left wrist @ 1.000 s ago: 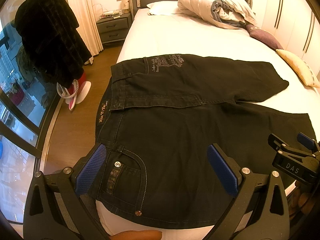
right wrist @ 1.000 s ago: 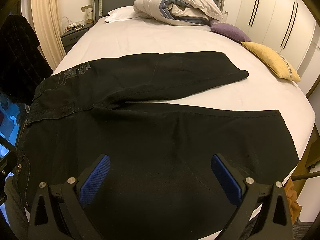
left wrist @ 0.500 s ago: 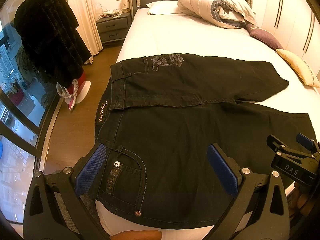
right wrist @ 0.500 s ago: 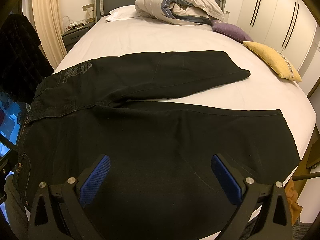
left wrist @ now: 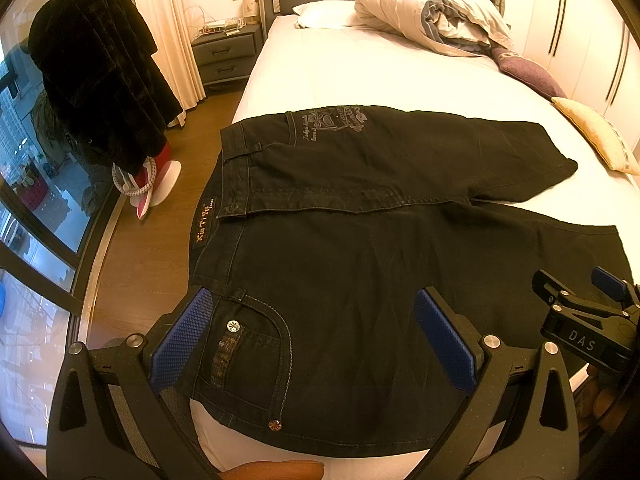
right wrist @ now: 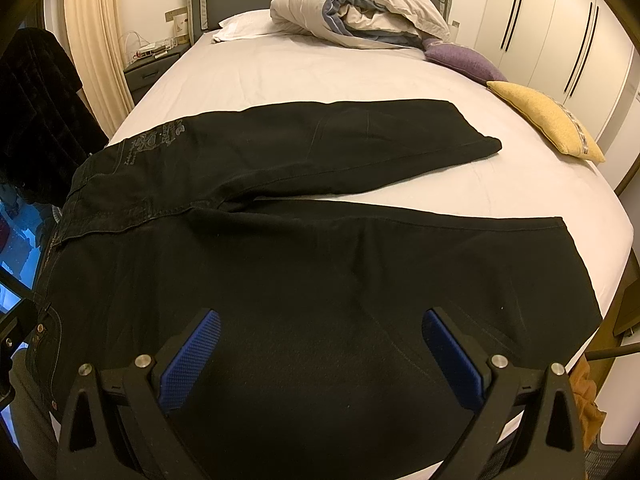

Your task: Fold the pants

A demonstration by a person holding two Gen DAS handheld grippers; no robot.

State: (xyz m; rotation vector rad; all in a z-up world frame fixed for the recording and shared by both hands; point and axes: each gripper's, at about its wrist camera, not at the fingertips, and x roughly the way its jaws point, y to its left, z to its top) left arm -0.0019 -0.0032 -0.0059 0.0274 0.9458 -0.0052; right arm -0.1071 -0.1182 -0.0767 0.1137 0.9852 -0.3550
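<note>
I am holding the left gripper (left wrist: 320, 344) above the waist end of the black pants (left wrist: 380, 248), and its blue pads are standing wide apart with nothing between them. The front pocket (left wrist: 248, 356) with metal rivets is lying just under the left pad. The right gripper (right wrist: 320, 356) is hovering over the near leg of the pants, and its fingers are also spread apart and are gripping nothing. I cannot tell if any pad is touching the cloth.

The pants are lying flat on the white bed (right wrist: 320, 76), with the waistband toward the left edge and both legs reaching to the right. The far leg, with pale embroidery (left wrist: 332, 120) near its waist, is lying apart from the near leg at the hems. A rolled duvet (right wrist: 360, 12), a purple cushion (right wrist: 460, 60) and a yellow cushion (right wrist: 548, 120) are lying farther away on the bed. A dark coat (left wrist: 96, 92) is hanging beside the window.
</note>
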